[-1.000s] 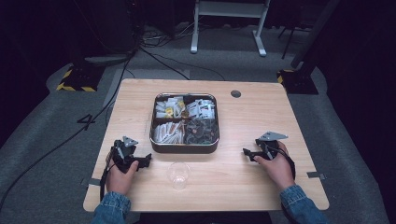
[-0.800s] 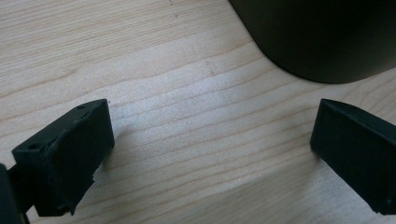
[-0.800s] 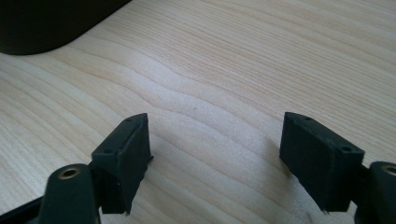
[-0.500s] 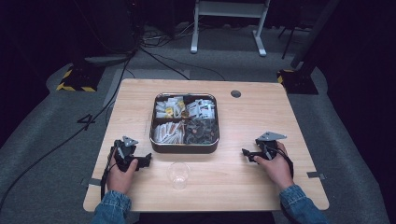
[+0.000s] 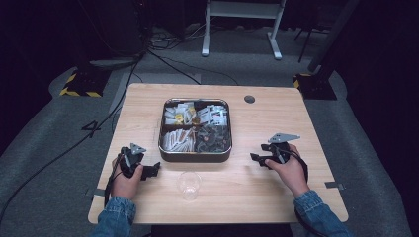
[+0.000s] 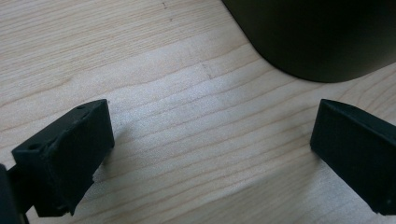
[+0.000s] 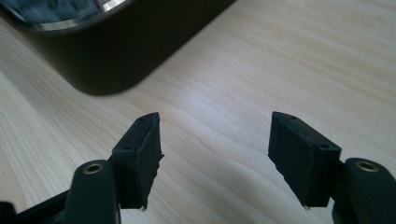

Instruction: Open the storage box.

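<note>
- High view: a wooden tabletop (image 5: 296,123) on a grey floor, and in the middle of it a metal tray (image 5: 195,154) split into compartments, packed with small packets and dark bits too small to make out
- High view: a clear plastic cup (image 5: 189,183) stands upright near the front edge, just in front of the tray and apart from it
- High view: the left claw (image 5: 154,170) sits on the tabletop in the person's left hand (image 5: 126,178), left of the cup, pointing toward the cup and the tray's near left corner, touching neither
- High view: the right claw (image 5: 255,158) is over on the other side in the right hand (image 5: 289,170), a grey three-cornered plate on top, pointing at the tray's right wall with bare wood between; denim cuffs at both wrists
- High view: a small dark round hole (image 5: 249,98) near the far edge, right of the tray
- Left gripper view: the jaws are spread wide with nothing between them, bare wood grain underneath, and the tray's dark rounded corner (image 6: 322,42) up ahead at upper right
- Right gripper view: the jaws are parted here too, released and empty, low over the wood; the tray's dark wall and shiny rim (image 7: 112,42) lie ahead at upper left
</note>
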